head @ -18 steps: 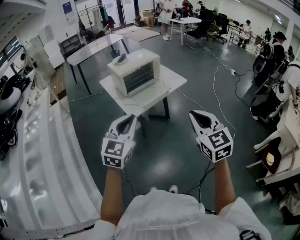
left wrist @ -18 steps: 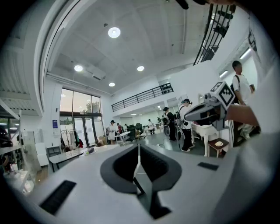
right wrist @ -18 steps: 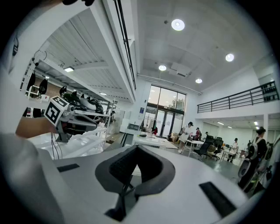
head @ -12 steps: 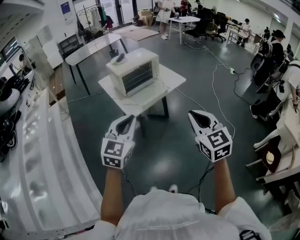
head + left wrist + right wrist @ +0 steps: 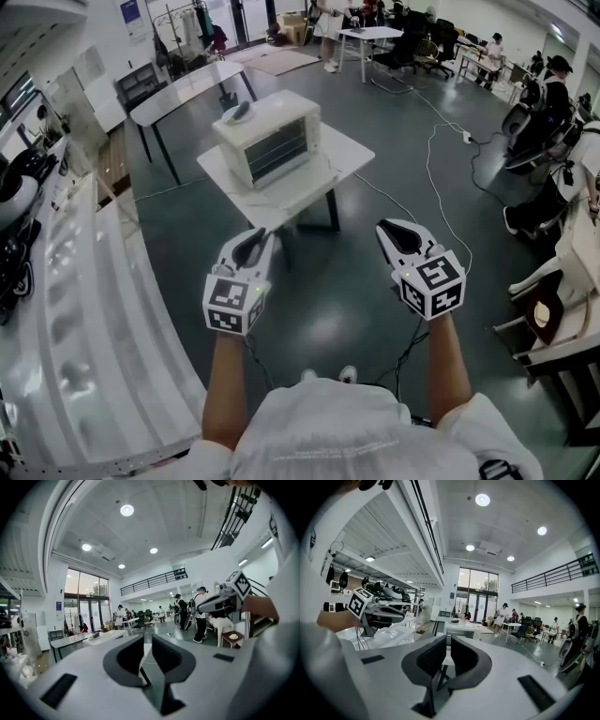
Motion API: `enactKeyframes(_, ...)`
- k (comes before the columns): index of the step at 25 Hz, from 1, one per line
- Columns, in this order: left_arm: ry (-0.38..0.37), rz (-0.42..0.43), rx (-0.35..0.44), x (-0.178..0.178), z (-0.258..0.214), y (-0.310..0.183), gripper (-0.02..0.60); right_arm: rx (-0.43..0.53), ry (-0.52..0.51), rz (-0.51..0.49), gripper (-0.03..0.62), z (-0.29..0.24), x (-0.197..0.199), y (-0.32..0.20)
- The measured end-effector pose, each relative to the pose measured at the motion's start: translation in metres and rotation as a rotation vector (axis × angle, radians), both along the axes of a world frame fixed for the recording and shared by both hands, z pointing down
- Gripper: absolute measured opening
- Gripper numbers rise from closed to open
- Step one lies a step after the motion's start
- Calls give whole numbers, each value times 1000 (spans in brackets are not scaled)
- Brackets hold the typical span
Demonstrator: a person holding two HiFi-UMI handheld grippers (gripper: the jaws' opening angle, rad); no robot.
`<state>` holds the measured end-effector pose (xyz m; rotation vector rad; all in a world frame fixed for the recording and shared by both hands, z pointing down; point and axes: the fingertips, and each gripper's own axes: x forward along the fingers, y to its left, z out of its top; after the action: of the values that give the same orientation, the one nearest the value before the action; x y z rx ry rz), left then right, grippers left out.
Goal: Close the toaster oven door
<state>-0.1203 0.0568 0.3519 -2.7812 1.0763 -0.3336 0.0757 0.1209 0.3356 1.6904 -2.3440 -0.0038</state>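
Note:
A white toaster oven (image 5: 267, 141) stands on a small white table (image 5: 323, 173) some way ahead of me, and its glass door looks flush with the front. A dark object on a plate (image 5: 240, 113) rests on top of it. My left gripper (image 5: 251, 246) and right gripper (image 5: 399, 234) hover side by side over the floor, well short of the table. Both are shut with nothing in them. In the right gripper view the toaster oven (image 5: 461, 633) shows far off beyond the closed right gripper (image 5: 446, 656). The left gripper (image 5: 147, 656) points into the hall.
A long white counter (image 5: 84, 309) runs along my left. A long table (image 5: 183, 89) stands behind the oven table. A cable (image 5: 436, 178) trails over the dark floor at the right. People, chairs and desks (image 5: 553, 103) fill the right and far side.
The head view has shifted a little, so the oven table sits slightly higher in the picture. Both grippers have stayed where they were, still shut.

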Motion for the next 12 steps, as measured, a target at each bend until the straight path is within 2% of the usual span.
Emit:
enactKeyframes(1,10,2,-8,0,1,-3,57,-10,-1,0,32,3,0,-3)
enactKeyframes(2,13,7,-15,2,3,-5,143,-22,-1,-3,117,6,0,-7)
enactKeyframes(3,8,13,-20,3,5,-7,193,-32,0,-6,178,9,-1,-10)
enactKeyframes(5,-3,17,-27,7,9,-10,195,-36,-3,-7,196,12,1,-14)
enactKeyframes(12,-21,3,-63,21,23,-26,195,-42,-10,-15,195,16,18,-27)
